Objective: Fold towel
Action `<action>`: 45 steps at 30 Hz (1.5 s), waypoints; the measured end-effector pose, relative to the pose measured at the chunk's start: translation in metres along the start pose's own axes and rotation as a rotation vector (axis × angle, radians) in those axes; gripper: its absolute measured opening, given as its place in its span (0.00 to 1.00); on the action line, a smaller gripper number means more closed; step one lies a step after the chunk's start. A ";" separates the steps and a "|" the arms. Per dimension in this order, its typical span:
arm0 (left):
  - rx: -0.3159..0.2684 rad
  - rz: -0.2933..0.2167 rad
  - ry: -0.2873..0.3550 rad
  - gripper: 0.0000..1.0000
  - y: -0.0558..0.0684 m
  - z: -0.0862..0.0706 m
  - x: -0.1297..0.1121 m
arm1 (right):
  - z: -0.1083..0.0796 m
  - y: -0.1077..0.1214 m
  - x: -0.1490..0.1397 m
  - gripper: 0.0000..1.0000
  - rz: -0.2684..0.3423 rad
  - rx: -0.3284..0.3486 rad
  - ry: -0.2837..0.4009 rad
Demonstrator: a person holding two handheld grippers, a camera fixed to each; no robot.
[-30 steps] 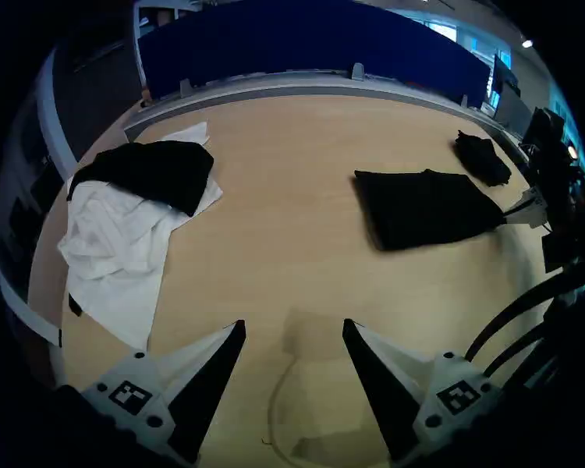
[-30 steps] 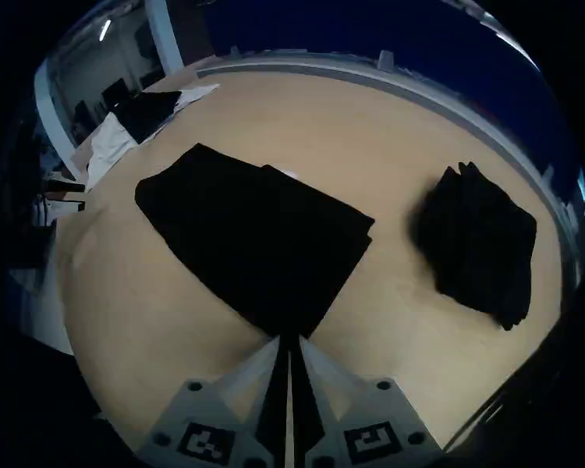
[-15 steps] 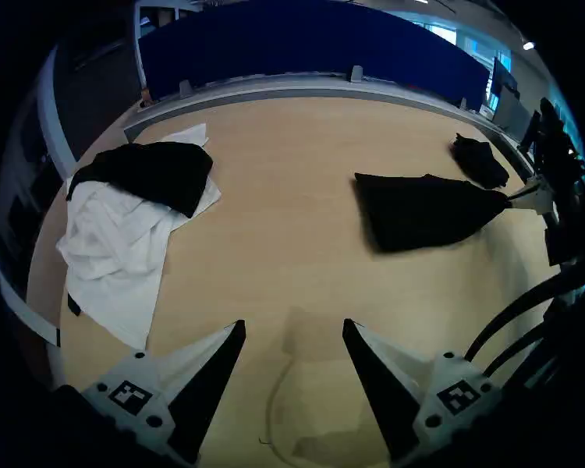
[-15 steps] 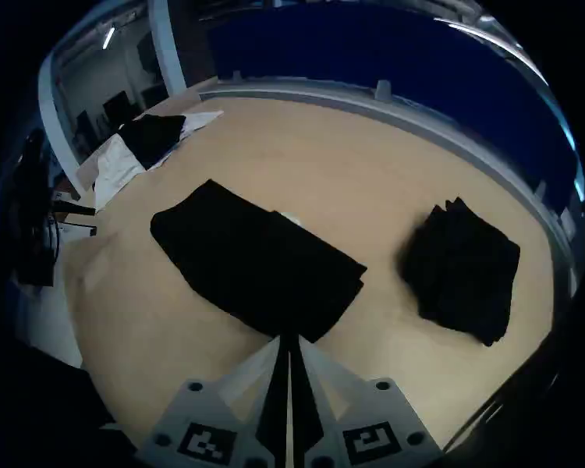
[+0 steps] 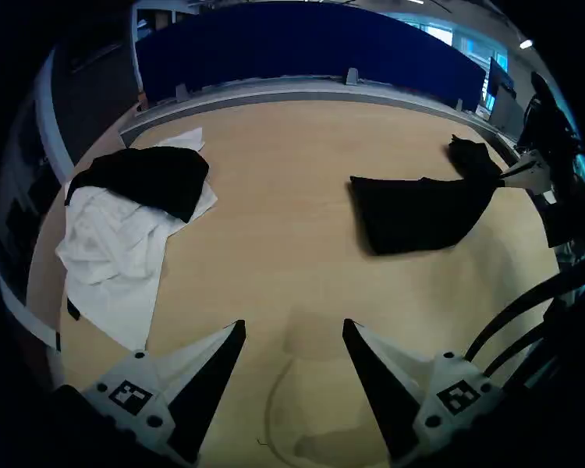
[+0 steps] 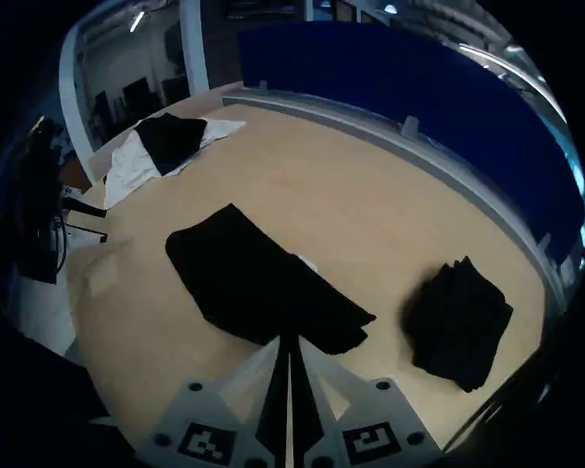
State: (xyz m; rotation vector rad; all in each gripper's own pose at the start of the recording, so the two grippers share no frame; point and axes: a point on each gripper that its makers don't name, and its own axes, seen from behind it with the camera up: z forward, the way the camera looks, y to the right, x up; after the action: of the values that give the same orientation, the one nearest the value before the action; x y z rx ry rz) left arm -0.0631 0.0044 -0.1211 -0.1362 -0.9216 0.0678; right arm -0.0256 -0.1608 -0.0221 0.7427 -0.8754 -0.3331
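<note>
A black towel [image 5: 417, 212] lies half folded on the light wooden table [image 5: 285, 203], right of centre in the left gripper view. My right gripper [image 6: 290, 347] is shut on that towel's near corner [image 6: 292, 335] and lifts it off the table. From the left gripper view the right gripper [image 5: 526, 170] shows at the far right, holding the raised corner. My left gripper [image 5: 292, 343] stands open over bare table near the front edge, nothing between its fingers.
A pile of white and black cloths [image 5: 129, 210] sits at the table's left. A folded black stack [image 6: 458, 324] lies just beyond the towel. A blue partition [image 5: 308, 39] runs along the far edge. Black cables [image 5: 526, 312] hang at the right.
The right gripper has risen and drawn the towel's corner up and back, so the towel looks smaller and more bunched. The left gripper has stayed put.
</note>
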 end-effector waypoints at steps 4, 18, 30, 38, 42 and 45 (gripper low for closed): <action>-0.003 0.000 0.001 0.93 0.000 0.001 -0.001 | 0.001 -0.004 0.022 0.01 -0.041 0.004 0.015; -0.011 -0.012 0.009 0.93 0.002 0.001 -0.003 | 0.015 -0.023 0.062 0.01 -0.148 0.036 0.018; -0.016 -0.038 0.037 0.92 -0.002 -0.003 -0.001 | 0.056 -0.079 0.093 0.01 -0.312 0.117 -0.020; -0.020 -0.083 0.058 0.92 -0.001 -0.003 -0.004 | 0.111 -0.133 0.101 0.01 -0.457 0.214 -0.054; -0.023 -0.103 0.061 0.93 -0.001 -0.002 -0.007 | 0.138 -0.165 0.100 0.01 -0.527 0.277 -0.049; -0.022 -0.113 0.062 0.93 -0.003 0.000 -0.009 | 0.153 -0.189 0.092 0.01 -0.572 0.324 -0.058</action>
State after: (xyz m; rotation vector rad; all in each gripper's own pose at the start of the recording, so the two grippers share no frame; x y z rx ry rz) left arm -0.0685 0.0007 -0.1283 -0.1058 -0.8672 -0.0512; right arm -0.0848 -0.4136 -0.0398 1.2929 -0.7663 -0.7323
